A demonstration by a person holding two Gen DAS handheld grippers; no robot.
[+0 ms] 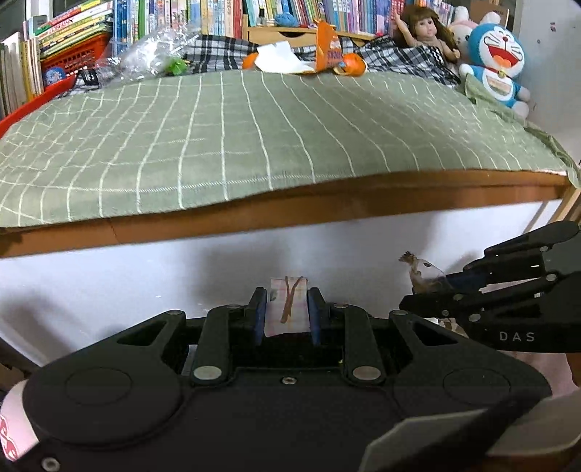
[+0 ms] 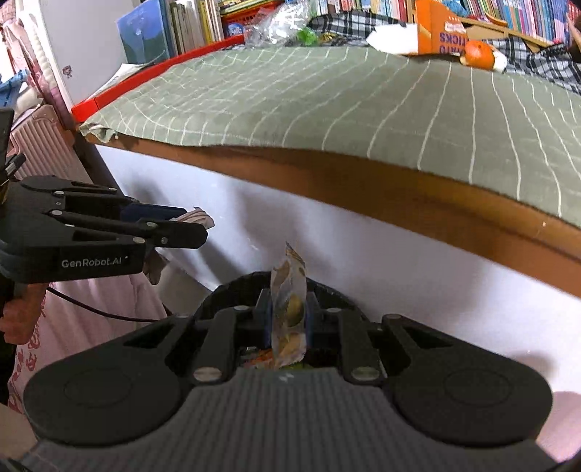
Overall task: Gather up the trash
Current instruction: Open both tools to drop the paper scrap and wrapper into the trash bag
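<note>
Your left gripper (image 1: 287, 308), at lower centre, is clamped on a pinkish paper scrap (image 1: 287, 305). Your right gripper (image 2: 288, 312) grips a clear snack wrapper (image 2: 288, 308), below the bed (image 1: 254, 127) filling the upper frame.

In front of me is a bed (image 1: 326, 208) with a wooden edge, covered by a green checked sheet (image 1: 225, 138). At its far side lie a crumpled clear plastic bag (image 1: 152, 54), a white paper (image 1: 279, 58), an orange carton (image 1: 326, 47) and orange peel (image 1: 352, 64), all close together beside a black-and-white plaid blanket (image 1: 406, 54). A doll (image 1: 425, 27) and a blue plush toy (image 1: 497, 61) sit in the corner.
</note>
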